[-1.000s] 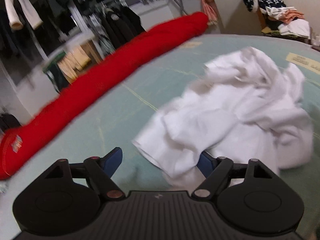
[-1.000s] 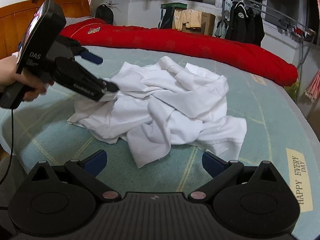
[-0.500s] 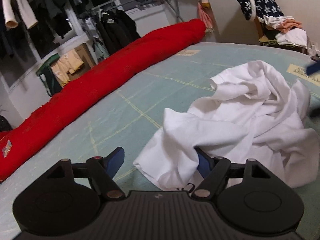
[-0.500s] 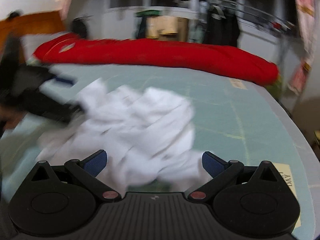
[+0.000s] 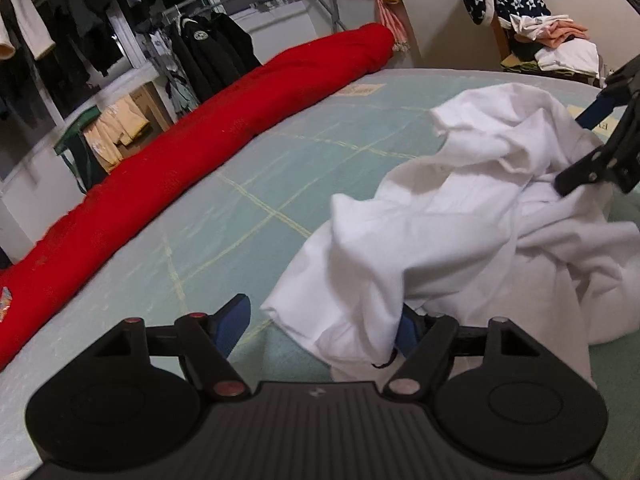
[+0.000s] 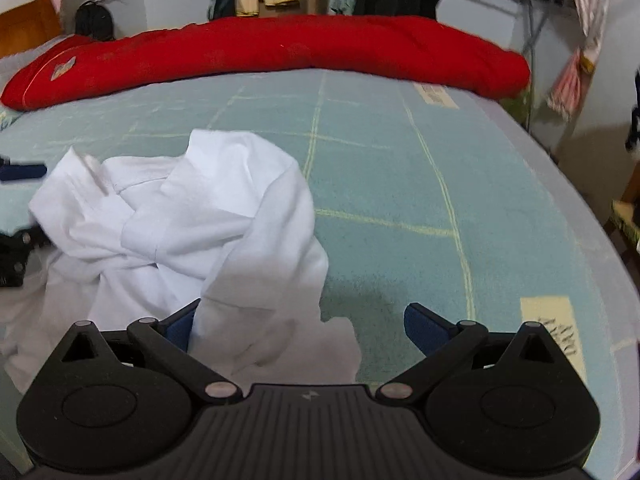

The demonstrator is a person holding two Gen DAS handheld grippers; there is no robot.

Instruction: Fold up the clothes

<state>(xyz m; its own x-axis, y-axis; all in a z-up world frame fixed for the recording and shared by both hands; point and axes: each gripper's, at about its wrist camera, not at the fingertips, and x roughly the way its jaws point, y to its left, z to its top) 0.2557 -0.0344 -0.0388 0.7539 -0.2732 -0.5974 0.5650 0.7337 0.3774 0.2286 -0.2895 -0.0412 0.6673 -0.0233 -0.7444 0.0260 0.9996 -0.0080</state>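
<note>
Here the crumpled white garment [image 5: 460,240] is being worked on the bed [image 6: 400,184]. Both the left claw [image 5: 320,320] and right claw [image 6: 304,324] are being held released; hems should be found and pinched before spreading.

Two low, close wrist views from opposite sides, both over the white garment [image 5: 460,240] [image 6: 192,216].
</note>
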